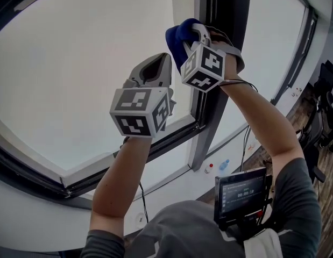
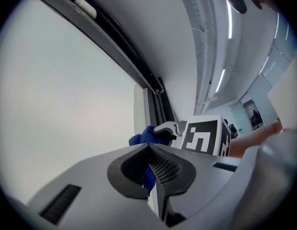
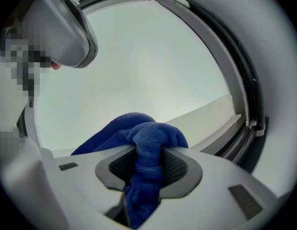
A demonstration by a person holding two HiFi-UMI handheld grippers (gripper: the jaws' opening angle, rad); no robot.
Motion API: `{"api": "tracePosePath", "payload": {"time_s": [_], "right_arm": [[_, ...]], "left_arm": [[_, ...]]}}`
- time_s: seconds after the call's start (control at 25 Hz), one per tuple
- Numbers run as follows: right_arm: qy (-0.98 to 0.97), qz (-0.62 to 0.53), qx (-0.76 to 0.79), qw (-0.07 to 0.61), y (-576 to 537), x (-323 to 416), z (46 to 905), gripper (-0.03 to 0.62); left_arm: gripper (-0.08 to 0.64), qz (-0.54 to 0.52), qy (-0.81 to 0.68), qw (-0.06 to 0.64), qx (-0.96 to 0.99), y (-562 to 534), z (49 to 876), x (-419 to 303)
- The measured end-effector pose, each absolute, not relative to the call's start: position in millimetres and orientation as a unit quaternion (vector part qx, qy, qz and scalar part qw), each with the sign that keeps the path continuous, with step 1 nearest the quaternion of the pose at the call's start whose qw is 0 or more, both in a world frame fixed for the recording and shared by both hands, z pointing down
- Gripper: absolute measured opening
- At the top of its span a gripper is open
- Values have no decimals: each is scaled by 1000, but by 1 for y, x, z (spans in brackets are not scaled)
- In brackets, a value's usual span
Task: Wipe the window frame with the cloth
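A blue cloth (image 1: 176, 36) is bunched in my right gripper (image 1: 194, 30), raised against the upright window frame (image 1: 222, 15) between two panes. In the right gripper view the cloth (image 3: 146, 138) fills the gap between the jaws, which are shut on it, with the pale pane and the dark curved frame (image 3: 239, 75) beyond. My left gripper (image 1: 158, 59) is held just below and left of it, in front of the glass. Its jaws (image 2: 149, 146) meet at the tips with nothing gripped; the cloth (image 2: 144, 137) and the right gripper's marker cube (image 2: 203, 137) show past them.
A dark lower frame rail (image 1: 101, 168) runs under the large pane. On the sill below stand a small bottle (image 1: 224, 164) and a red-capped item (image 1: 208, 168). A small screen (image 1: 240, 193) hangs at the person's chest, with a cable beside it. Office chairs (image 1: 325, 82) stand at far right.
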State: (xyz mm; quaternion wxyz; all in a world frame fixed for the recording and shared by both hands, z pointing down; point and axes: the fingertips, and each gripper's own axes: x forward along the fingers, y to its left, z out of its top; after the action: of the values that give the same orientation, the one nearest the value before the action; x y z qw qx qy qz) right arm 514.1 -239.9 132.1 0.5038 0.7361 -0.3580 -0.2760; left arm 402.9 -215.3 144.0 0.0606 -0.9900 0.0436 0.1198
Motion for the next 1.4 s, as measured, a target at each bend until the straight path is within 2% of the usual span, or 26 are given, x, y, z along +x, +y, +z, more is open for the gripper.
{"api": "tracePosePath", "payload": {"time_s": [0.8,1.4], "right_arm": [[-426,-184,720,515,-242,519,270,138],[-441,-155,693,548,-247,519,357,138]], "left_arm": [[9,58,92,39,-993,-234,233,396],[9,13,109,10,-994,-247,304,392]]}}
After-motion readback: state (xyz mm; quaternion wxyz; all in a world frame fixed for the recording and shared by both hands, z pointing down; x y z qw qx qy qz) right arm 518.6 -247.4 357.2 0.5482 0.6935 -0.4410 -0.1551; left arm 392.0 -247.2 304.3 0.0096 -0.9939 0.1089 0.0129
